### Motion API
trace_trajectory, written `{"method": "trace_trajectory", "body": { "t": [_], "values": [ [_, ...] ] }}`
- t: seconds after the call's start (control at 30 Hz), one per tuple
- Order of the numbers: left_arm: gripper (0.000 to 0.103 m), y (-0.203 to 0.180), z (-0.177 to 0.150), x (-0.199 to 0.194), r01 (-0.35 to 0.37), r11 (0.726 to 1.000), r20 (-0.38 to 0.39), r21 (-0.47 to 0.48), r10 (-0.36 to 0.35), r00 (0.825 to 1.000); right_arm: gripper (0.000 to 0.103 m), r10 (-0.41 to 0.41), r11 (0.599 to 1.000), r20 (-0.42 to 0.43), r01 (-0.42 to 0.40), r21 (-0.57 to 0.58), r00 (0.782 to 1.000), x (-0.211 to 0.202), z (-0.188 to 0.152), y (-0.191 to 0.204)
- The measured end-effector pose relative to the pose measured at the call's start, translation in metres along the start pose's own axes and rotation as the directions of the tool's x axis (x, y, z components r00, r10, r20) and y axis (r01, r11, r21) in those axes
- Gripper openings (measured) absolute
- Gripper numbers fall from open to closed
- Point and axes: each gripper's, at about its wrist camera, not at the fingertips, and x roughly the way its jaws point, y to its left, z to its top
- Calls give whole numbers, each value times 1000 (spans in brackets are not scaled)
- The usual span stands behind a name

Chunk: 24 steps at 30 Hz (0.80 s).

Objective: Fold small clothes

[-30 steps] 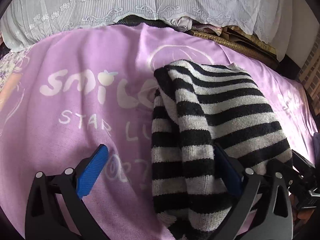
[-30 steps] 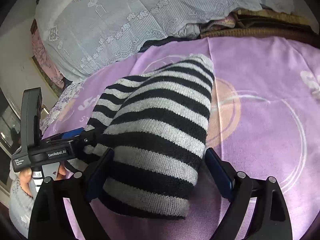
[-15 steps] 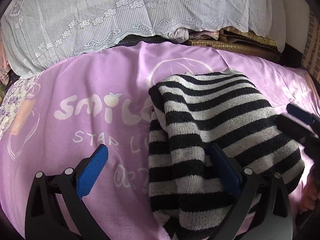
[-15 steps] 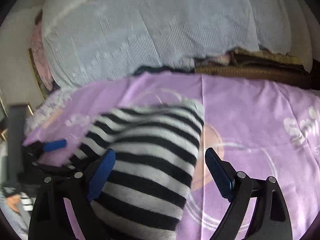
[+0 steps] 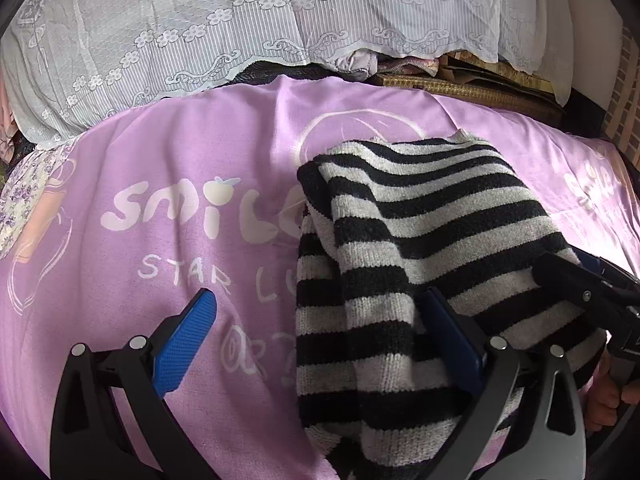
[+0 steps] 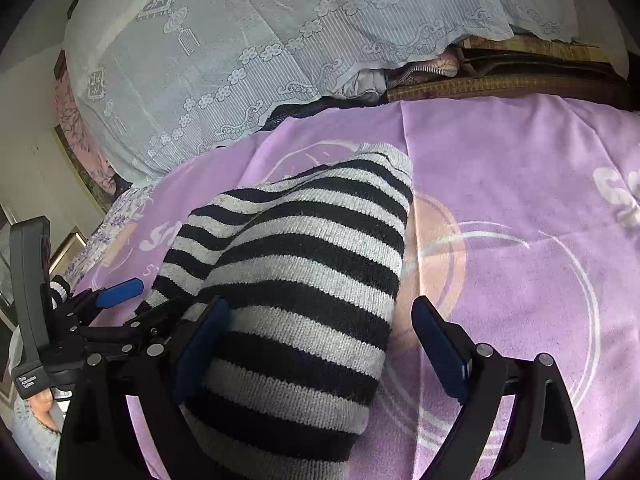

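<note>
Hovering both tongs spread, pinching nothing: left gripper (image 5: 316, 334) and right gripper (image 6: 320, 342) straddle the striped sweater (image 6: 304, 280). I'd grip low edges evenly.

the purple blanket (image 5: 168, 168) reads "smile" and "star", with "@2?" lower down.

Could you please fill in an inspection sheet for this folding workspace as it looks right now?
Surface: purple blanket printed with white "smile" lettering, spread flat.
Job's things: black-and-white striped sweater, folded into a thick bundle on the blanket.
Clutter: nothing seen on the blanket.
Grippers: left tool open, one finger resting on the sweater; right tool open, straddling the sweater's right edge.
Cables: nothing seen.
Surroundings: white lace cover draped behind; woven mats stacked beside it.
</note>
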Motion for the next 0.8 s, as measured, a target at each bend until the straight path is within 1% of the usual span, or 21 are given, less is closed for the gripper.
{"method": "trace_trajectory", "body": {
  "t": [0.13, 0.2, 0.27, 0.33, 0.37, 0.4, 0.43, 0.47, 0.5, 0.53, 0.57, 0.67, 0.73, 0.77, 0.8],
  "values": [
    [99, 2, 2, -4, 16, 1000, 6, -9, -15, 1000, 93, -9, 1000, 52, 10, -24, 999, -10, -2, 5],
    [99, 7, 5, -9, 47, 998, 17, -36, -46, 999, 93, -12, 999, 73, 15, -36, 997, -14, -2, 7],
    [99, 14, 8, -11, 92, 993, 15, -76, -91, 996, 93, -12, 999, 77, 16, -48, 997, -15, -2, 9],
    [99, 23, 9, -4, 150, 980, -26, -130, -154, 988, 93, -12, 999, 51, 15, -47, 999, -11, -1, 9],
    [99, 25, 7, 3, 164, 976, -58, -144, -174, 983, 97, -9, 999, 26, 10, -38, 1000, -7, -1, 7],
    [99, 25, 4, 18, 194, 968, -128, -161, -215, 968, 100, 0, 1000, -6, 0, -17, 1000, -2, -1, 4],
    [99, 29, -1, 28, 234, 952, -151, -200, -266, 952, 100, 20, 1000, -31, -20, 5, 999, 2, 0, 1],
    [99, 34, -2, 29, 253, 939, -141, -233, -290, 947, 100, 67, 996, -60, -63, 60, 996, 7, -1, -8],
    [99, 37, -1, 30, 271, 928, -147, -254, -314, 938, 100, 112, 989, -72, -104, 109, 991, 10, -2, -16],
    [99, 38, -1, 30, 278, 926, -148, -255, -321, 935, 100, 140, 982, -76, -129, 138, 987, 12, -3, -20],
    [99, 38, -1, 30, 287, 923, -144, -258, -330, 933, 100, 155, 978, -76, -143, 151, 985, 12, -4, -22],
    [98, 37, -1, 27, 302, 918, -134, -258, -344, 929, 100, 151, 980, -71, -140, 144, 986, 10, -4, -20],
    [98, 39, 1, 24, 364, 890, -112, -274, -405, 907, 100, 169, 974, -63, -157, 164, 984, 9, -5, -23],
    [98, 40, 2, 23, 398, 871, -103, -289, -441, 891, 100, 181, 969, -59, -168, 180, 982, 8, -4, -26],
    [98, 42, 2, 24, 408, 863, -101, -297, -454, 885, 100, 190, 965, -56, -177, 192, 980, 7, -5, -28]
  ]
}}
